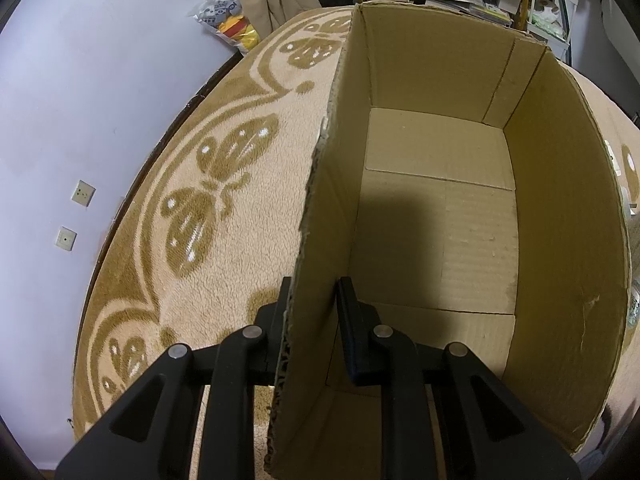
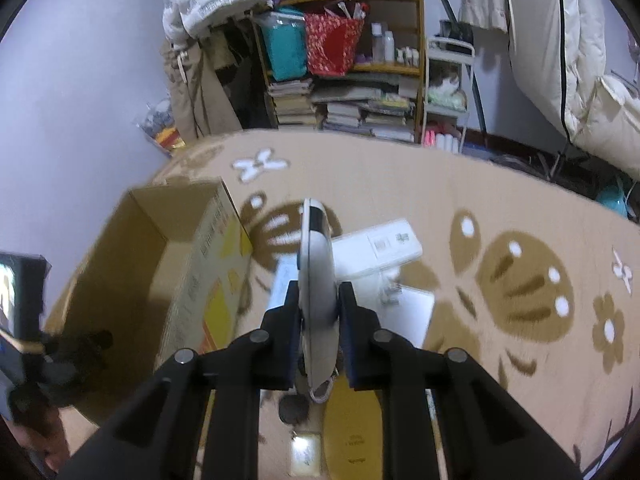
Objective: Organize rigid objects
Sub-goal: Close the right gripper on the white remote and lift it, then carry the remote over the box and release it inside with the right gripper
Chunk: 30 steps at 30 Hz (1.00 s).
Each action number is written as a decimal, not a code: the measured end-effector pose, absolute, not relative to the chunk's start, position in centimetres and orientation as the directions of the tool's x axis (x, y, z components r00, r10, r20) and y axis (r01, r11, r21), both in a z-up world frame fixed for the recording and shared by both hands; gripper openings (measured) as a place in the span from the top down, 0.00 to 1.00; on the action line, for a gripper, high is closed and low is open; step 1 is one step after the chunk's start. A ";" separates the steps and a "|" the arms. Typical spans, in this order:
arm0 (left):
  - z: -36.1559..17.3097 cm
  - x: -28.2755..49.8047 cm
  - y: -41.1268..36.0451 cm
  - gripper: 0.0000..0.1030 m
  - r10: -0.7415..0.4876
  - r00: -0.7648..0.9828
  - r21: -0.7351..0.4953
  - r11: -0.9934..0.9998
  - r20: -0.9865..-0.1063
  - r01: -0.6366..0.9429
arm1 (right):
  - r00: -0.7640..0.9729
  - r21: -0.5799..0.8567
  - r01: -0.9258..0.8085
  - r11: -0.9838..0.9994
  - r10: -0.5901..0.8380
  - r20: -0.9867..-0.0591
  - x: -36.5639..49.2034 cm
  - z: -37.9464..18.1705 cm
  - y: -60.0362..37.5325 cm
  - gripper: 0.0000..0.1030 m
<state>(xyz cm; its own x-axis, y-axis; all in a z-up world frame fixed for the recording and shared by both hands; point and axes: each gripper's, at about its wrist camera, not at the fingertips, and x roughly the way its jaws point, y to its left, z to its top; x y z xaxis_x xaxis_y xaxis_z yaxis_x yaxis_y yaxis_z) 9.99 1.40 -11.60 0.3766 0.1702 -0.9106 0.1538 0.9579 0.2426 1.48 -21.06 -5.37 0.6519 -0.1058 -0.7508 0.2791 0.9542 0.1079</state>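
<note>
An open, empty cardboard box (image 1: 440,216) stands on the patterned blanket. My left gripper (image 1: 314,300) straddles the box's left wall, one finger outside and one inside, shut on the wall. In the right wrist view the same box (image 2: 160,264) is at the left. My right gripper (image 2: 318,300) is shut on a white, flat oblong device with a dark end (image 2: 316,272), held edge-up above the blanket. Under it lie a white remote-like block (image 2: 380,248), a white flat box (image 2: 412,312) and a yellow disc (image 2: 352,436).
The beige blanket with brown butterflies (image 1: 208,208) covers the surface. A shelf with books and bags (image 2: 344,80) stands behind. A plastic bag with toys (image 1: 228,20) leans on the wall. The left gripper's body (image 2: 40,360) shows at the left edge.
</note>
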 end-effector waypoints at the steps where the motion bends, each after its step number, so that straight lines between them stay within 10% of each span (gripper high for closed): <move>1: -11.6 10.0 1.4 0.82 0.169 0.377 0.242 0.958 -0.910 0.154 | 0.664 0.103 0.266 0.958 -0.104 -0.740 1.8 -4.6 -20.8 0.81; 30: -11.8 10.3 1.2 0.81 0.172 0.382 0.247 0.956 -0.908 0.155 | 0.671 0.242 0.116 0.963 0.103 -0.734 9.1 -2.4 -13.9 0.81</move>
<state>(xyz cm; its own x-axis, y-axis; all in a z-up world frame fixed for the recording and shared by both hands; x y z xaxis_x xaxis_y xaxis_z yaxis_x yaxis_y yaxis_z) 10.31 1.20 -11.80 0.3817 0.1724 -0.9081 0.1554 0.9565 0.2469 9.14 -13.92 -2.37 0.6709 0.1033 -0.7343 0.1160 0.9634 0.2415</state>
